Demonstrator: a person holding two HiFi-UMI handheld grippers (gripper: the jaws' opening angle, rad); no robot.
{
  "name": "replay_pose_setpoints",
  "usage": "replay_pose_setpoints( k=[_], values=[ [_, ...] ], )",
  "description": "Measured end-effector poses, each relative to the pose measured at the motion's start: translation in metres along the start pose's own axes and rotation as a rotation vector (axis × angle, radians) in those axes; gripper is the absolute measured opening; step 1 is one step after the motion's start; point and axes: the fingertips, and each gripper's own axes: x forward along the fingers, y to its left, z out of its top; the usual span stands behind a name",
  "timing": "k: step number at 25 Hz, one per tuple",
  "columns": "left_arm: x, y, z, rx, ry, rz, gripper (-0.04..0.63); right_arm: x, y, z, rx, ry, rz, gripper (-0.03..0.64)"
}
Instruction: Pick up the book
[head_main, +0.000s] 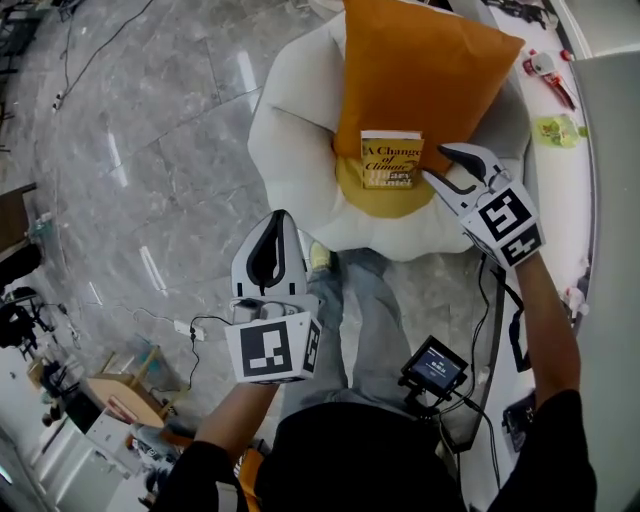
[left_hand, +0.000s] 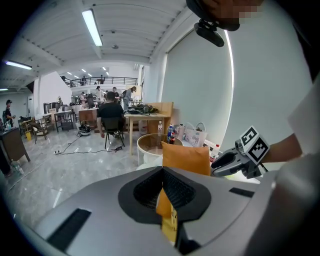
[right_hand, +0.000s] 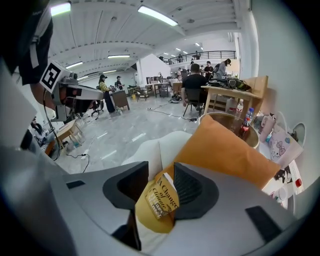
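Reaching is as far as things stand: the book (head_main: 392, 160) leans on the orange pillow (head_main: 420, 60) at upper centre, not yet gripped. The right claw (head_main: 437, 163), jaws apart, is just beside its right edge; the left claw (head_main: 272, 245), jaws together, hangs lower left. Closing and lifting remain.

**Head view.** The orange cushion (head_main: 420, 70) is cut off by the top edge and hides part of the white chair (head_main: 290, 125). The small items (head_main: 558, 130) on the bench (head_main: 555, 200), upper right, are too small to identify.

**Left gripper view.** The left tool (left_hand: 161, 169) covers nearly all of the book (left_hand: 171, 222), leaving a narrow strip at lower centre.

**Right gripper view.** One jaw of the right tool (right_hand: 161, 165) hides the book's right edge. The people (right_hand: 194, 80) at upper centre are too small to tell apart.
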Motion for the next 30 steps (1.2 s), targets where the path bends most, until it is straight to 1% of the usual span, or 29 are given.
replay_pose_setpoints(
  k=[4, 8, 10, 14, 23, 30],
  values=[
    [0.017, -0.002, -0.023, 0.007, 0.023, -0.003, 0.012, 0.018, -0.001, -0.021, -0.011, 0.038, 0.009, 0.172],
    [0.046, -0.002, -0.052, 0.04, 0.05, -0.004, 0.012, 0.043, -0.005, -0.039, -0.025, 0.067, 0.019, 0.175],
    [0.06, -0.004, -0.063, 0.033, 0.057, -0.009, 0.012, 0.056, -0.006, -0.047, -0.027, 0.079, 0.027, 0.176],
    [0.082, -0.009, -0.078, -0.006, 0.063, -0.015, 0.012, 0.08, -0.011, -0.062, -0.031, 0.102, 0.039, 0.181],
    [0.117, -0.001, -0.105, -0.004, 0.099, -0.014, 0.012, 0.129, -0.027, -0.091, -0.028, 0.143, 0.069, 0.187],
    [0.137, -0.005, -0.124, 0.011, 0.118, -0.037, 0.012, 0.166, -0.039, -0.108, -0.049, 0.177, 0.079, 0.19]
  ],
)
